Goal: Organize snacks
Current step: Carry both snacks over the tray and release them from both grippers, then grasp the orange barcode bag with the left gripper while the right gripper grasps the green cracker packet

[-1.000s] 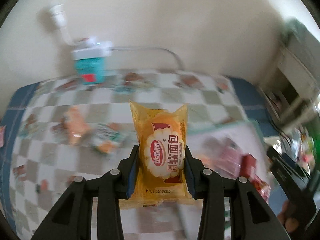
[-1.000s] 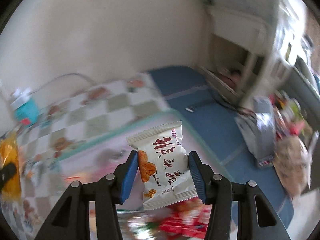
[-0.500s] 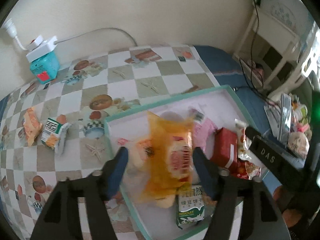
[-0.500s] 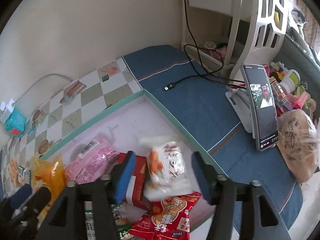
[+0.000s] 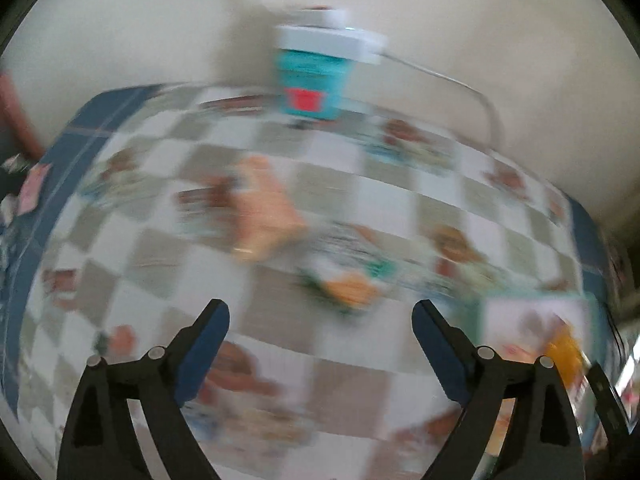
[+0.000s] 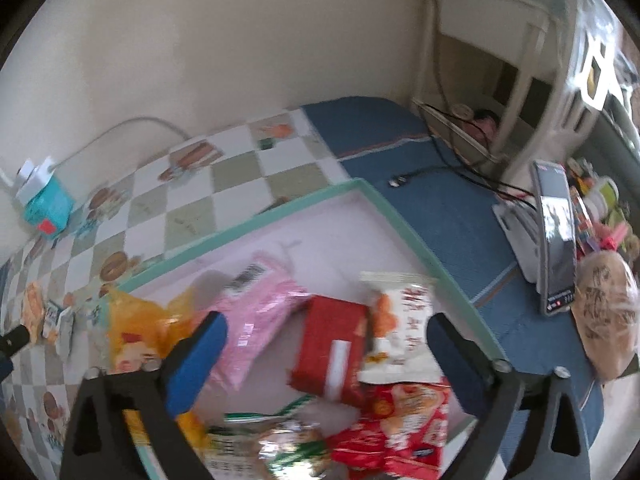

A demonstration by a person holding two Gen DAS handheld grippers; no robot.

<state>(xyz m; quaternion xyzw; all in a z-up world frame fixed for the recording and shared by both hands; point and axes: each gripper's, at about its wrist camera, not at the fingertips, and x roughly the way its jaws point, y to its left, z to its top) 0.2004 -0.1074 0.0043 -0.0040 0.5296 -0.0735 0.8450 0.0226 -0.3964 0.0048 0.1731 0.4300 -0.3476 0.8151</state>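
A checkered tablecloth (image 5: 352, 200) with food pictures covers most of the table, and a blue edge (image 6: 440, 208) runs along its sides. It goes right up to the pale wall (image 6: 200, 40) at the back.

A big tray (image 6: 384, 200) with a green rim and a pink floor sits on the cloth, near the blue edge. The far half of the tray floor is bare, so there is open room there. The near half is full of snacks.

In the tray, a yellow bread pack (image 6: 136, 332) lies by the left rim. A pink pack (image 6: 260, 312) lies next to it. A red box (image 6: 332, 348) lies in the middle, and a white cracker pack (image 6: 404, 332) leans on its right side, close to the right rim. A red snack bag (image 6: 404, 428) and a shiny green pack (image 6: 280, 440) lie at the near end.

The right gripper (image 6: 324, 360) hangs above these snacks with its blue tips spread wide and nothing between them.

The left gripper (image 5: 320, 340) is over the checkered cloth, also spread wide and holding nothing. This view is very blurry. Ahead of it on the cloth lie an orange pack (image 5: 264, 208) and a green and white pack (image 5: 348, 280), side by side. There is bare cloth all around them.

A teal box (image 5: 312, 80) with a white charger (image 5: 332, 38) on top stands by the wall. A phone on a stand (image 6: 554, 236) is off to the right of the tray.
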